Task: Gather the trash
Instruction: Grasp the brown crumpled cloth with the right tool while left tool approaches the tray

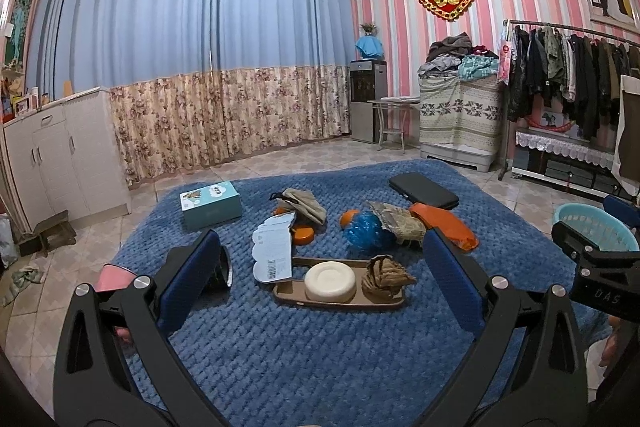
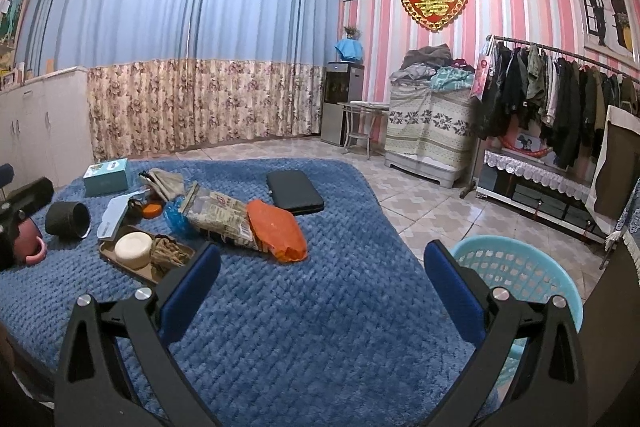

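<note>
A blue quilted blanket (image 1: pixel 320 347) spreads across the tiled floor, and nearly everything lies on it. At its right edge, off the blanket's corner, stands a pale turquoise plastic basket (image 2: pixel 520 267), just beside the right gripper (image 2: pixel 320 287), whose blue-padded jaws stand wide apart over bare blanket with nothing between them. The left gripper (image 1: pixel 320 275) is spread just as wide, hovering in front of the litter; on the other tool's black body at the right edge I can read "DAS". Toward the far side lies a flat black case (image 1: pixel 424 189), and left of it a teal box (image 1: pixel 210 205) with a printed lid whose writing is too small to read. In the middle sit an orange bag (image 1: pixel 444 225), a crumpled printed wrapper (image 1: pixel 400 223), a blue plastic wad (image 1: pixel 362 231) and a white card (image 1: pixel 272 253) bearing a barcode. Nearest the left gripper, a brown tray (image 1: pixel 340 301) holds a round white soap (image 1: pixel 330 281) and a ball of brown paper (image 1: pixel 386 277).
</note>
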`<state>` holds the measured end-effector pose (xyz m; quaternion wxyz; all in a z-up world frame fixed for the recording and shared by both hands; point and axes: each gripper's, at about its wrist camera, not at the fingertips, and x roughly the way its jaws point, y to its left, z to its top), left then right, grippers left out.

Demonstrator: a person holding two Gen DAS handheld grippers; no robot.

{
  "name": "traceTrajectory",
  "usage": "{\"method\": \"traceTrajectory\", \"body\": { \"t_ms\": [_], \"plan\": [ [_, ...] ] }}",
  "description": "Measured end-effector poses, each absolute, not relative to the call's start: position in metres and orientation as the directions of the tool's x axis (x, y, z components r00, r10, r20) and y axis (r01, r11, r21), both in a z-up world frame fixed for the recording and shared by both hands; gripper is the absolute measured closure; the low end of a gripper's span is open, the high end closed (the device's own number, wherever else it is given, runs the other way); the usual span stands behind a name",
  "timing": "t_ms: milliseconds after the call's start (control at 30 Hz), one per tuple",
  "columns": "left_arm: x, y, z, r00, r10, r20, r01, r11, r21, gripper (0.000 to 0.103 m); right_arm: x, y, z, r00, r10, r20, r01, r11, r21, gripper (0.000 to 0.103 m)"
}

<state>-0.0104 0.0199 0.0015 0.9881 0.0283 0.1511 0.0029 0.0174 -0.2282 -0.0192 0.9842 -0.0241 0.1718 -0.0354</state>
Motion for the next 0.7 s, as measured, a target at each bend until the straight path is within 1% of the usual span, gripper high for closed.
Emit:
{"method": "traceTrajectory", "body": {
  "t_ms": [333, 433, 600, 633, 700],
  "plan": [
    [-0.008, 0.047, -0.003, 0.953, 0.037, -0.302, -0.019, 0.998, 0.063, 0.005, 0.02, -0.218, -0.027, 0.94, -0.068, -0.335, 0.045, 0.996, -0.077, 0.004],
    [-0.006, 0.062, -0.005, 0.95, 0.047, -0.309, -0.032, 0.998, 0.056, 0.005, 0.022, -0.217, -0.026, 0.942, -0.033, -0.335, 0.019, 0.999, -0.045, 0.004],
    [-0.004, 0.088, -0.008, 0.944, 0.081, -0.319, -0.068, 0.996, 0.053, 0.005, 0.03, -0.209, -0.011, 0.954, 0.019, -0.298, -0.007, 0.999, 0.043, 0.004],
    [-0.003, 0.096, -0.011, 0.941, 0.093, -0.325, -0.08, 0.995, 0.053, 0.005, 0.032, -0.207, -0.009, 0.954, 0.03, -0.299, -0.015, 0.999, 0.052, 0.004],
    [-0.001, 0.107, -0.014, 0.936, 0.113, -0.333, -0.102, 0.993, 0.05, 0.005, 0.043, -0.195, -0.007, 0.943, 0.024, -0.333, -0.012, 0.999, 0.039, 0.004]
  ]
}}
